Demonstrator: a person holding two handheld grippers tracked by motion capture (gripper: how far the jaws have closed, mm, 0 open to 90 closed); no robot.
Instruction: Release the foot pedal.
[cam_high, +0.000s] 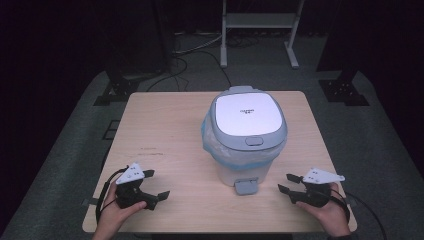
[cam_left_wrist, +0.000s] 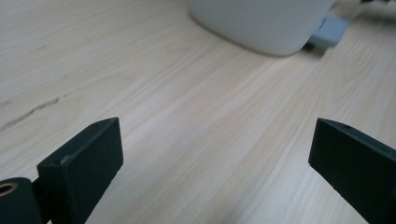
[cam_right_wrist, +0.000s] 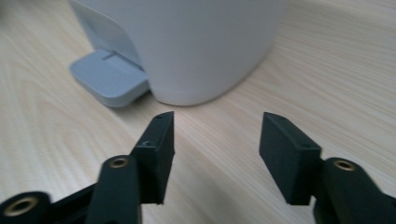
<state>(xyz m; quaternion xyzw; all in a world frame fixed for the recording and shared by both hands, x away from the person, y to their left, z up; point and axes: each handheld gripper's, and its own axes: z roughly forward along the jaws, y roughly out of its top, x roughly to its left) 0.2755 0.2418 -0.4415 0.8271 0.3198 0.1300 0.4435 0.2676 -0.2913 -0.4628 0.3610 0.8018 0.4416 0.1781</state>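
Observation:
A white pedal bin (cam_high: 247, 150) stands on the wooden table (cam_high: 165, 125), right of centre. Its grey-rimmed lid (cam_high: 247, 117) is down, a blue bag liner (cam_high: 207, 140) bulges out under the rim, and its grey foot pedal (cam_high: 246, 186) faces the front edge. My left gripper (cam_high: 159, 184) lies low at the front left, open, with only bare wood between its jaws (cam_left_wrist: 215, 154); the bin's base (cam_left_wrist: 261, 23) and pedal (cam_left_wrist: 329, 31) lie farther off. My right gripper (cam_right_wrist: 217, 140) is open at the front right (cam_high: 284, 182), pointing at the bin's wall (cam_right_wrist: 201, 46) beside the pedal (cam_right_wrist: 109, 77), apart from both.
Beyond the table's far edge stands a pale metal frame (cam_high: 260, 22), with cables (cam_high: 185, 55) on the grey floor. Black stand feet sit by the far left (cam_high: 117, 90) and far right (cam_high: 345, 90) corners. A dark scuff marks the wood (cam_high: 150, 150).

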